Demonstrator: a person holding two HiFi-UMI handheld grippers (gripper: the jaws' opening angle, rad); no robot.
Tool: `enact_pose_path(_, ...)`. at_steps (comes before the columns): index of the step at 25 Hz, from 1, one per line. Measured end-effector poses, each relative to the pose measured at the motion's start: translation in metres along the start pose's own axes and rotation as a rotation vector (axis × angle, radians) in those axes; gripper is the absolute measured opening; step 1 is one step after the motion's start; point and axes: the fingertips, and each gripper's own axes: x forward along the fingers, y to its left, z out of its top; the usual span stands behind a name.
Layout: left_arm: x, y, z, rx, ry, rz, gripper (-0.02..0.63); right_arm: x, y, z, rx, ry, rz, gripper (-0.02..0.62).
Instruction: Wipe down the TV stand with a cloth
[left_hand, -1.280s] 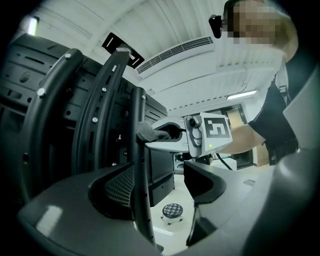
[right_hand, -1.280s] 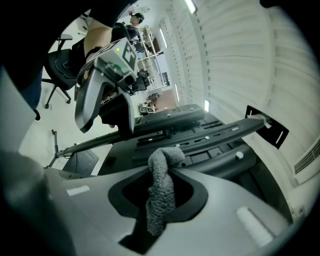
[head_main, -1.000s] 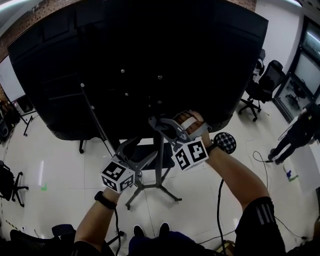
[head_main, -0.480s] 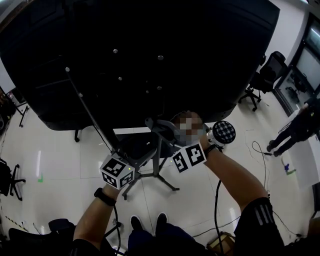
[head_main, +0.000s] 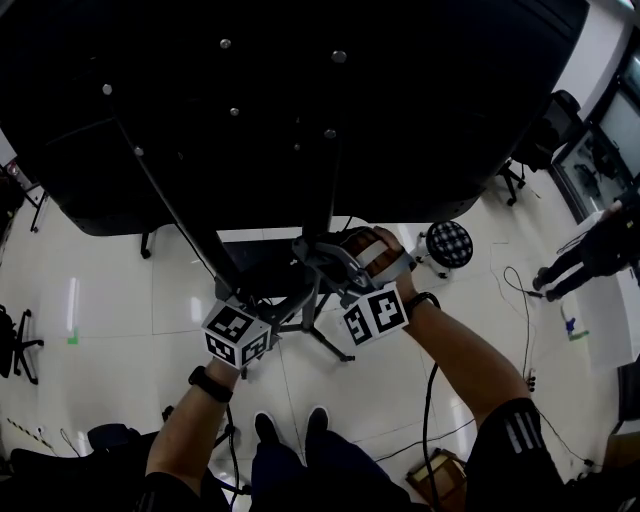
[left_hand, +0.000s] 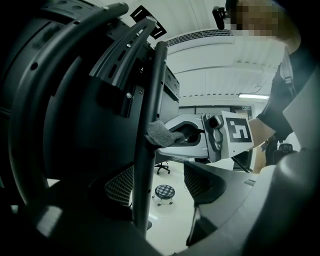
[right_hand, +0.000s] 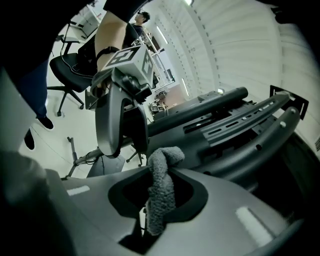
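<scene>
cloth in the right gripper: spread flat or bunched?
Bunched. The grey cloth hangs as a twisted wad from the right gripper, whose jaws are shut on it. Its top end presses against the TV stand's black post.

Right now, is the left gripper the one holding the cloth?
No, the grey cloth is pinched in the right gripper, as that gripper's own view shows.

You're wearing a black wristband (head_main: 211, 384) on the left wrist, black white-striped short sleeve (head_main: 512, 442), dark shoes (head_main: 265, 430).
</scene>
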Motion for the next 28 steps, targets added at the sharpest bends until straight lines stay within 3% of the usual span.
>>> enact_pose_path(7, 0.003, 0.016, -0.056, -0.077, 0.030, 0.012, 0.334, 0.021, 0.056, -0.017, 0.067, 0.028, 0.044, 0.058)
enact_pose_path(19, 0.009, 0.016, -0.162, -0.101, 0.148, -0.006, 0.337, 0.050, 0.176, -0.060, 0.159, 0.112, 0.150, 0.057)
enact_pose_path(28, 0.025, 0.031, -0.228, -0.155, 0.181, -0.007, 0.341, 0.088, 0.255, -0.086, 0.211, 0.152, 0.221, 0.057)
